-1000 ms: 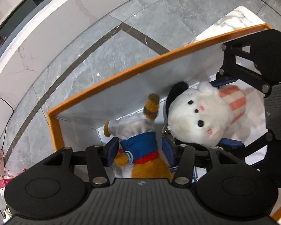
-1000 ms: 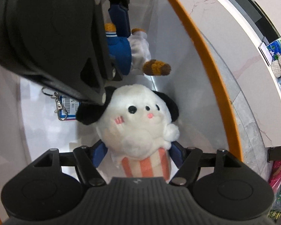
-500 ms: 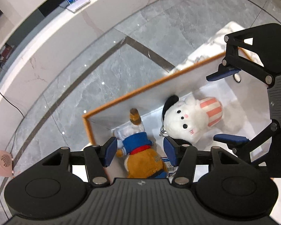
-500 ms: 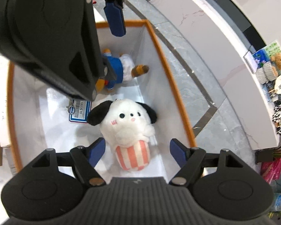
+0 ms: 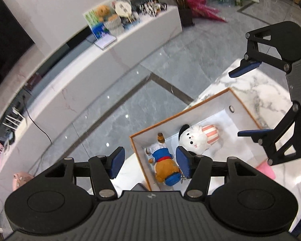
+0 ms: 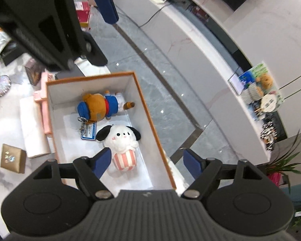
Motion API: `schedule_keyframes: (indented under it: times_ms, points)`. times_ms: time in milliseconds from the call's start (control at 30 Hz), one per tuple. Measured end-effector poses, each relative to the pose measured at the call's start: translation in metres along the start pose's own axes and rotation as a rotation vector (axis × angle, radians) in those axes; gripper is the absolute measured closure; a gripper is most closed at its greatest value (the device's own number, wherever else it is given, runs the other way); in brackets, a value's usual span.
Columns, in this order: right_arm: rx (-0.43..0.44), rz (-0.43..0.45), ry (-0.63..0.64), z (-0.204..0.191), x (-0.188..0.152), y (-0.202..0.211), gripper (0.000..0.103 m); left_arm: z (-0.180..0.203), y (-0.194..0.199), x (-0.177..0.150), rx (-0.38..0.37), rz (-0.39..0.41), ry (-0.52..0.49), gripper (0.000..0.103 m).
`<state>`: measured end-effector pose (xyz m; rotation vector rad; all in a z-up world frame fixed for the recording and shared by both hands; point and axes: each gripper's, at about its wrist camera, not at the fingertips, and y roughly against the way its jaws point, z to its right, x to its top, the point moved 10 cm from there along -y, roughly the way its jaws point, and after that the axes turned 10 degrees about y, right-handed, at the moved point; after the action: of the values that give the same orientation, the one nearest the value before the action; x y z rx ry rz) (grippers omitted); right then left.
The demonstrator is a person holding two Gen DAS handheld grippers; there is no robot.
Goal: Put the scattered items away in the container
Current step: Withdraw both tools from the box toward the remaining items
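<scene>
A white box with an orange rim (image 6: 149,118) (image 5: 180,113) stands on the marble table. Inside lie a brown bear plush in a blue sailor suit (image 6: 100,108) (image 5: 162,160) and a white dog plush with black ears and a red-striped base (image 6: 122,140) (image 5: 198,138). My left gripper (image 5: 150,160) hangs high above the box's left end, its jaws opening with nothing between them. My right gripper (image 6: 148,160) (image 5: 248,100) hovers high over the dog's end, its jaws also opening and empty.
Beside the box on the table are a pink item (image 6: 43,108), a white roll (image 6: 34,128), a gold box (image 6: 13,158), a dark small box (image 6: 35,73) and a glitter ball (image 6: 3,84). Grey floor and a long white counter (image 5: 130,40) lie beyond the table edge.
Both grippers have risen well clear of the box, and their jaws stand wider. The bear and the dog, flanked by the pads a second ago, now lie loose in the box.
</scene>
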<state>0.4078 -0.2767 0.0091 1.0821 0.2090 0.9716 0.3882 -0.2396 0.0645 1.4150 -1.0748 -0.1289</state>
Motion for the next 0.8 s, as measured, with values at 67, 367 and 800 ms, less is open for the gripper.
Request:
schedule_keyframes:
  times_ms: [67, 367, 800]
  points:
    - [-0.011, 0.023, 0.004, -0.004, 0.000, 0.021, 0.021, 0.003, 0.026, -0.003, -0.005, 0.045, 0.004, 0.031]
    - [-0.028, 0.138, 0.009, -0.048, -0.010, 0.108, 0.019, 0.014, 0.113, -0.050, -0.056, 0.187, 0.035, 0.024]
    - [-0.015, 0.254, -0.131, -0.127, -0.048, 0.135, 0.012, 0.029, 0.146, -0.152, -0.062, 0.369, 0.162, 0.015]
